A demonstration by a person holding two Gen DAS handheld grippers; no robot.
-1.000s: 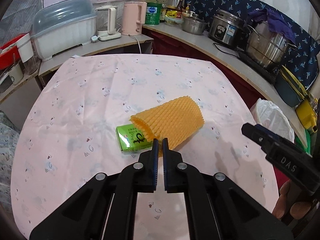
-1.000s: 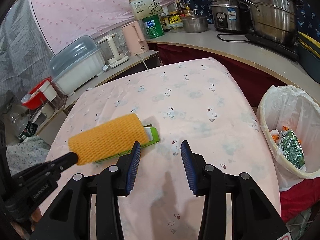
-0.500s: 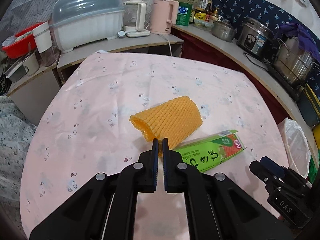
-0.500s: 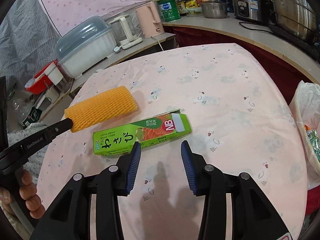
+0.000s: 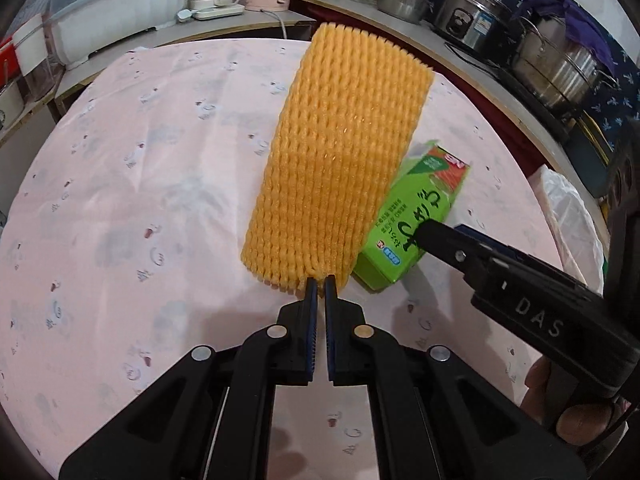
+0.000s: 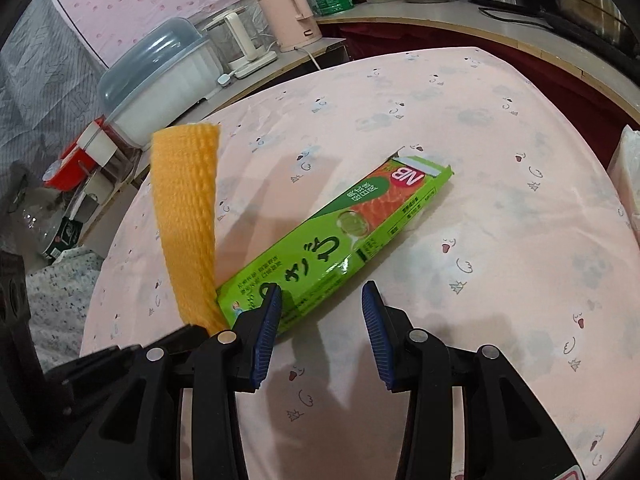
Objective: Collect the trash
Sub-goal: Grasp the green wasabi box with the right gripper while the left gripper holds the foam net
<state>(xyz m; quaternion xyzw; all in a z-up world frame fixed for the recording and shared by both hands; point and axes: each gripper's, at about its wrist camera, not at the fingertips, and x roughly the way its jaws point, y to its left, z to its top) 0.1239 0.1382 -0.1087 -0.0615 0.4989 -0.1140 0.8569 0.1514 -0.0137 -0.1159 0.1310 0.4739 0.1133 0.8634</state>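
Our left gripper (image 5: 320,286) is clamped on the lower edge of an orange foam mesh sleeve (image 5: 336,160), holding it upright above the pink patterned tablecloth (image 5: 120,200). Our right gripper (image 6: 322,300), jaws wide apart and holding nothing, hovers over the near end of a flat green cardboard box (image 6: 340,240) lying on the cloth.

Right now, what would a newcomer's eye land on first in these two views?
The orange foam net, pinched at its lower edge by the shut left gripper and standing up above the pink tablecloth. Next, the bright green box lying flat on the cloth, its near end just ahead of the open right gripper.
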